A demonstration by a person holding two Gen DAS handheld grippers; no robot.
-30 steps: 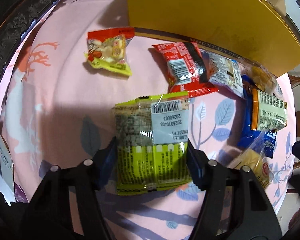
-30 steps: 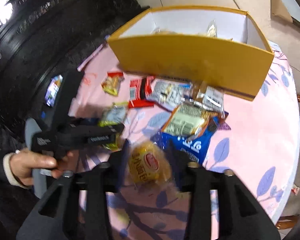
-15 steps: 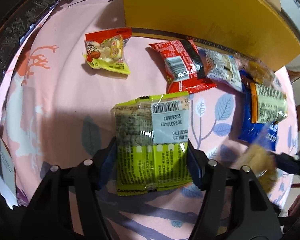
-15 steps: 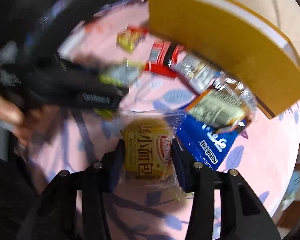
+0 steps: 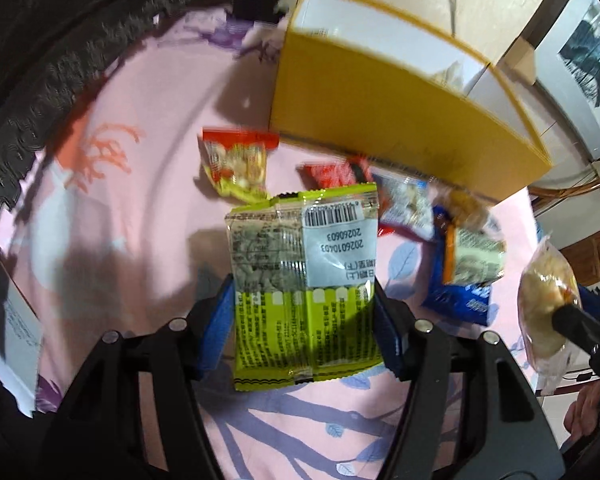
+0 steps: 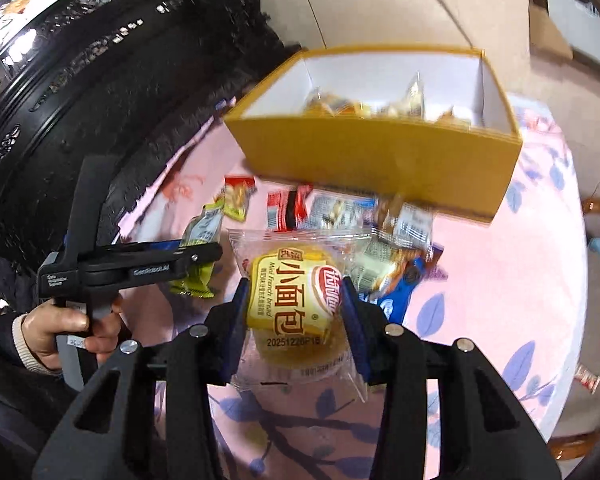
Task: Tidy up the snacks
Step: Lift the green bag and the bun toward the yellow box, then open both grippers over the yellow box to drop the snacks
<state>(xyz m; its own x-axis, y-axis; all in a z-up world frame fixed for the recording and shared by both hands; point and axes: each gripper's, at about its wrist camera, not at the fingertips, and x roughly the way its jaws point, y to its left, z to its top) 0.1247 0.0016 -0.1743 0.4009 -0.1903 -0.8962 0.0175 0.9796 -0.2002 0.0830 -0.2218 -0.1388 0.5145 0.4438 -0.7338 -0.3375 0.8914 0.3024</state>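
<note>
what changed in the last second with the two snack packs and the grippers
The right hand-held gripper has just closed on the mini bread pack and lifted it off the pink tablecloth. The left hand-held gripper, already clamped on the green snack pack, raised it too. The yellow box and the loose snacks in front of it stayed where they were.

Both wrist views look steeply down, close over the pink tablecloth [image 5: 112,216] (sharing the yellow box [image 6: 380,156]).
</note>
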